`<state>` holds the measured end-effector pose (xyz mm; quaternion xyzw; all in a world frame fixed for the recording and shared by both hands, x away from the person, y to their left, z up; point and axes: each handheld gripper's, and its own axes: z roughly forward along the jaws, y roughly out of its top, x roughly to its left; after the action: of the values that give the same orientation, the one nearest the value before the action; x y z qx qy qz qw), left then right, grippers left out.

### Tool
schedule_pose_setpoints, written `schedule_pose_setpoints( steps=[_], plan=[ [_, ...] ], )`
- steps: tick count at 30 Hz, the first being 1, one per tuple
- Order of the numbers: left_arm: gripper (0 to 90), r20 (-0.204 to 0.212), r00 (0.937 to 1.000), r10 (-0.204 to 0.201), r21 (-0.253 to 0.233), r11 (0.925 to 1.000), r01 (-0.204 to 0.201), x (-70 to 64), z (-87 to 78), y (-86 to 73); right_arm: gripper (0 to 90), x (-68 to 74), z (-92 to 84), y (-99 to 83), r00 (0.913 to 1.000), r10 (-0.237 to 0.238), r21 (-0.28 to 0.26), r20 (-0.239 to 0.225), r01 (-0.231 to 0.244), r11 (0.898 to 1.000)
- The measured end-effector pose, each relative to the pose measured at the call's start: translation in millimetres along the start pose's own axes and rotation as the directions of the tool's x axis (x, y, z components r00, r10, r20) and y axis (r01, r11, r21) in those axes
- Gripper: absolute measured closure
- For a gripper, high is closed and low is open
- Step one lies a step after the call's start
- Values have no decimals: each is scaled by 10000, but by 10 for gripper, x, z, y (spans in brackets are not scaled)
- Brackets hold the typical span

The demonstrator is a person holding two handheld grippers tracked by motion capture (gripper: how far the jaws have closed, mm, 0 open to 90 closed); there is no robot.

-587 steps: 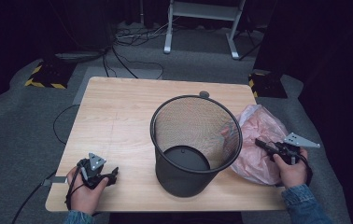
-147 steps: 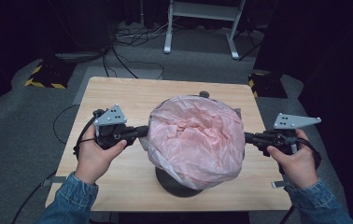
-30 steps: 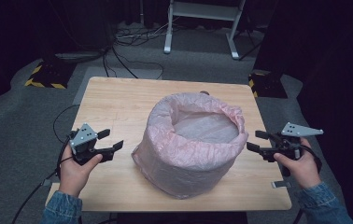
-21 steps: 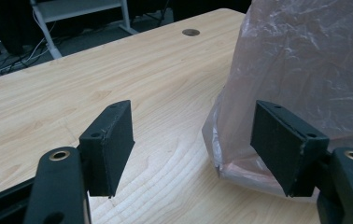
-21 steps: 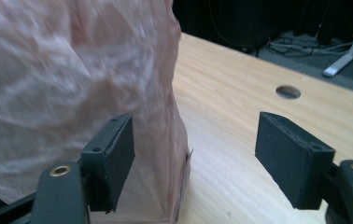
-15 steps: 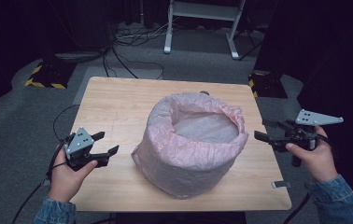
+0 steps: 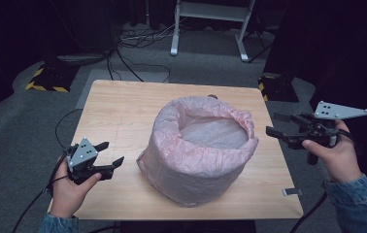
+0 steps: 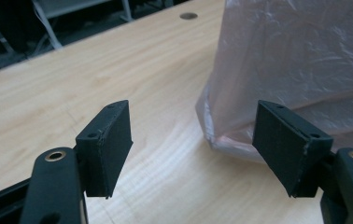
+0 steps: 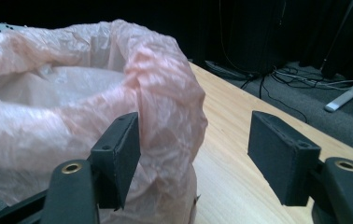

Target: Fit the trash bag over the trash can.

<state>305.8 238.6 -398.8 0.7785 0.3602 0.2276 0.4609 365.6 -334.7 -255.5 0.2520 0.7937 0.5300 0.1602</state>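
The left tool [image 7: 106,160] hovers low over the surface [image 7: 123,111] near its front left corner, jaws standing well apart with nothing between them, and its own view shows bare wood between the pads and the foot of the pink bag [image 7: 203,145] just beyond the right one. The right tool [image 7: 281,127] hangs off the right edge, level with the bag's rolled rim; its jaws have just been closing a little but are parted and empty, the plastic clear of both pads. The bag sits in the middle of the surface, pulled down over the bin it lines so that the film covers the wall to the base, with its mouth folded outward in a thick collar. The lining looks essentially done, so what remains is probably to even the collar and back away. To do that well, any further nip should take only the loose outer fold, not the taut film, which could tear or drag the bin sideways. There is ample bare wood on the left and toward the far edge; the right margin is narrow and the front margin narrower, so the bin should not be nudged toward either. Cables [image 7: 138,39] and a stand [image 7: 210,29] lie on the floor beyond the far edge, well apart.
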Motion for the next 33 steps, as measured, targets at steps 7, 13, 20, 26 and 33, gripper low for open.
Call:
schedule_pose_setpoints(
  steps=[7,13,20,26,33],
  plan=[
    [294,-88,9989,-461,-126,9989,459,-25,-105,-35,349,96,51,195,9992,-258,32,-290,259,9997],
    [290,-226,9976,-659,126,9977,662,-4,-139,-151,346,155,135,317,9979,-437,59,-484,441,9990],
    [273,-440,9958,-802,228,9964,813,74,-110,-297,342,198,236,442,9957,-593,91,-712,601,9981],
    [272,-518,9958,-755,228,9968,768,61,-99,-293,337,236,315,552,9935,-618,110,-958,631,9979],
    [273,-435,9957,-819,166,9964,827,27,-138,-289,333,339,471,697,9878,-762,250,-1361,803,9965]
  ],
)
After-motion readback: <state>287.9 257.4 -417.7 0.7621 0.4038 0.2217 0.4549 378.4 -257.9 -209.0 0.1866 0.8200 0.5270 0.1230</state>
